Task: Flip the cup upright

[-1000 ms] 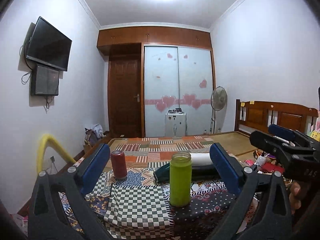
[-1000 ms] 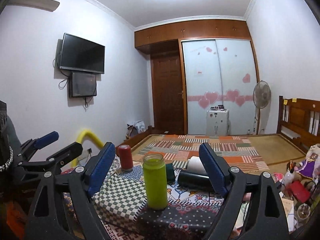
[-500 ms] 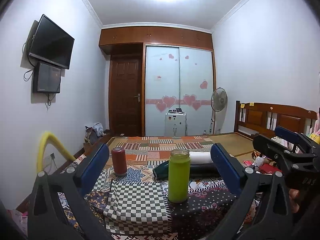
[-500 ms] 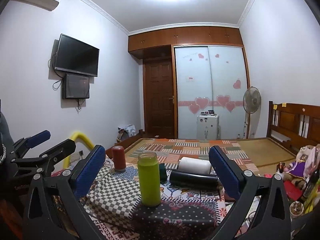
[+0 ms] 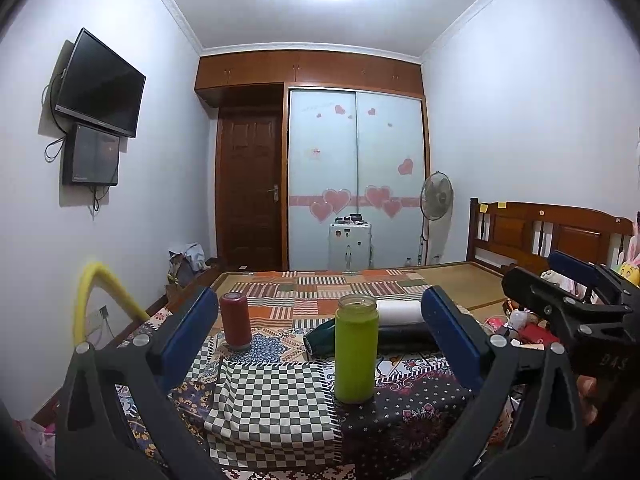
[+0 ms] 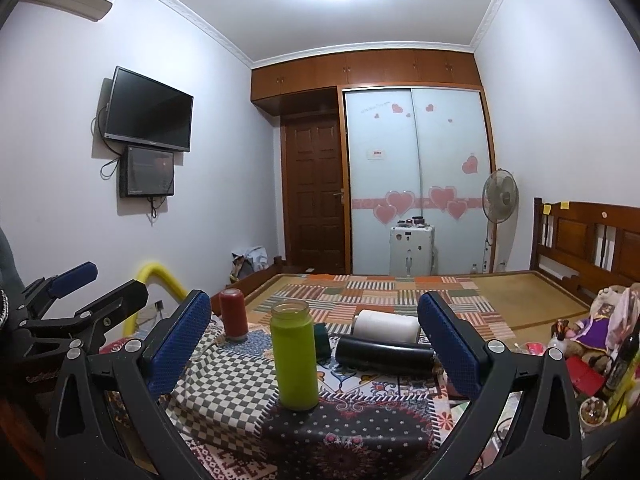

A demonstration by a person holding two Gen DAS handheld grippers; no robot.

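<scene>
A lime green cup (image 5: 356, 352) stands upright with its open mouth up on the patchwork cloth (image 5: 272, 404); it also shows in the right wrist view (image 6: 294, 354). My left gripper (image 5: 320, 340) is open and empty, its blue pads well apart, short of the cup. My right gripper (image 6: 316, 344) is open and empty too, held back from the cup. A red cup (image 5: 236, 320) stands mouth down at the back left (image 6: 233, 314). A dark green cup (image 5: 320, 338), a black cup (image 6: 384, 354) and a white cup (image 6: 386, 326) lie on their sides behind the green one.
The right gripper's body (image 5: 576, 312) is at the right edge of the left view; the left gripper's body (image 6: 76, 316) is at the left of the right view. A yellow tube (image 5: 100, 296) arches at left. Toys and clutter (image 6: 592, 340) lie at right.
Both grippers have drawn back slightly and tilted up, so the cups sit lower in each view. The green cup stays upright on the cloth. No cup has moved.
</scene>
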